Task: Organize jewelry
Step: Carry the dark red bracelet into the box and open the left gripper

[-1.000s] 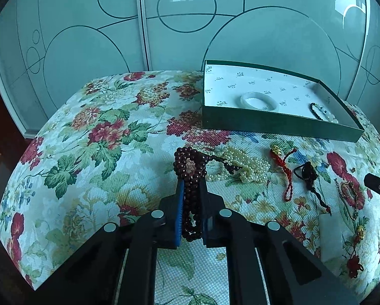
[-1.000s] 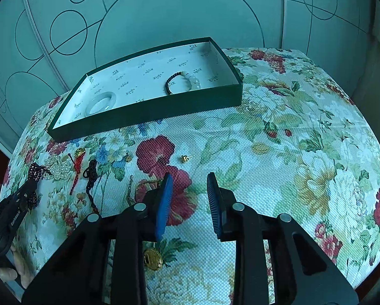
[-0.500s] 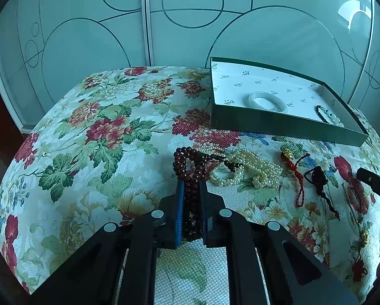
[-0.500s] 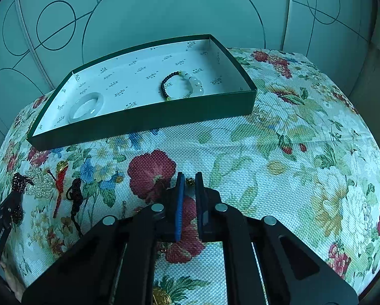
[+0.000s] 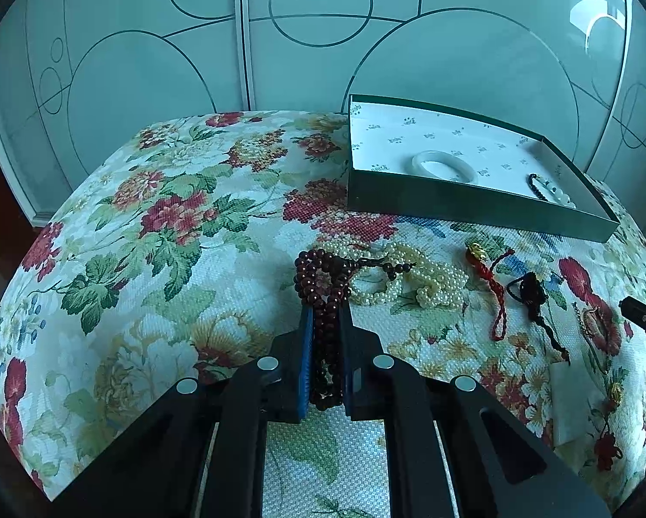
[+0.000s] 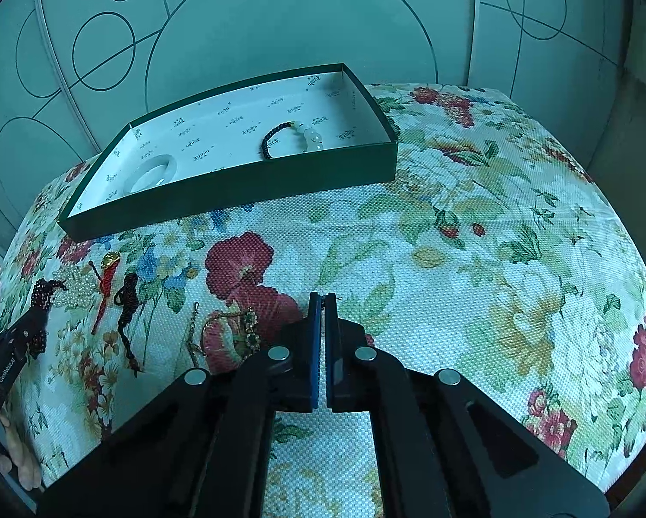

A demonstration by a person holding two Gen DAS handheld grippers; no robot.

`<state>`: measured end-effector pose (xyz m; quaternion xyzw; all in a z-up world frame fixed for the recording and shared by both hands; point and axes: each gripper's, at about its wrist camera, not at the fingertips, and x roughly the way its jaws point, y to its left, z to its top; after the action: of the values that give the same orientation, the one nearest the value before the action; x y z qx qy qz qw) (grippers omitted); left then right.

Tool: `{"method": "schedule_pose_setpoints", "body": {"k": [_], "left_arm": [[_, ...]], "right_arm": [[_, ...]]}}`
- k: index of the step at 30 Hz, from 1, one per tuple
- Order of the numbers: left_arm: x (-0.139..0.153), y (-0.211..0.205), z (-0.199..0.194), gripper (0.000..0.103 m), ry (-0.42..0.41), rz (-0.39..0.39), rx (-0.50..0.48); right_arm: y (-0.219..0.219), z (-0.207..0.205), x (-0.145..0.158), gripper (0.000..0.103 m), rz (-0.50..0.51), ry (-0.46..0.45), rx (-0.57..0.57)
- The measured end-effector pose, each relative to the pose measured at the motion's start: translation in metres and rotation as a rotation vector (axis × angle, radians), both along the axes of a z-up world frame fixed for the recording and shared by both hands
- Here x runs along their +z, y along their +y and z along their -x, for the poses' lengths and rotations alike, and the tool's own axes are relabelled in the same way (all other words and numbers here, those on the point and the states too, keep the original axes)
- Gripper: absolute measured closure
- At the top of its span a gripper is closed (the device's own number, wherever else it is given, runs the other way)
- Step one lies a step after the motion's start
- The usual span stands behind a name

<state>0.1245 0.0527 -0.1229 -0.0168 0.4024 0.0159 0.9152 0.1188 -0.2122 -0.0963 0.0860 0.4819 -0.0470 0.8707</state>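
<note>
Your left gripper (image 5: 325, 323) is angling steeply down at the counter (image 5: 159, 233), its jaws clamping the dark red bead string (image 5: 323, 285), whose far loop is lying on the floral cloth and touching the pearl strand (image 5: 413, 278). Just beyond to the right are lying a red cord charm (image 5: 491, 272) and a black cord pendant (image 5: 532, 293).

Your right gripper (image 6: 323, 302) is pointing down more steeply, its jaws having just closed together; a tiny gold tip is showing at the fingertips, too small to identify. A gold bracelet (image 6: 241, 323) is lying just left of it. Farther off, the green box (image 6: 236, 190) is holding a white bangle (image 6: 150, 172) and a dark beaded bracelet (image 6: 292, 138).
</note>
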Motion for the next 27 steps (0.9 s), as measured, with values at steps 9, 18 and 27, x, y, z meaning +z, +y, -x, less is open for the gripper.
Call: {"method": "schedule_pose_setpoints", "body": {"k": [9, 18, 27], "left_arm": [[0.002, 0.007, 0.005, 0.092, 0.008, 0.026, 0.002], [0.018, 0.006, 0.01, 0.092, -0.021, 0.021, 0.003], [0.043, -0.01, 0.013, 0.092, -0.069, 0.03, -0.03]], "right_arm": [[-0.005, 0.012, 0.0, 0.102, -0.026, -0.009, -0.002], [-0.002, 0.016, 0.005, 0.102, -0.041, -0.025, 0.021], [-0.001, 0.018, 0.029, 0.102, -0.044, -0.072, 0.034]]}}
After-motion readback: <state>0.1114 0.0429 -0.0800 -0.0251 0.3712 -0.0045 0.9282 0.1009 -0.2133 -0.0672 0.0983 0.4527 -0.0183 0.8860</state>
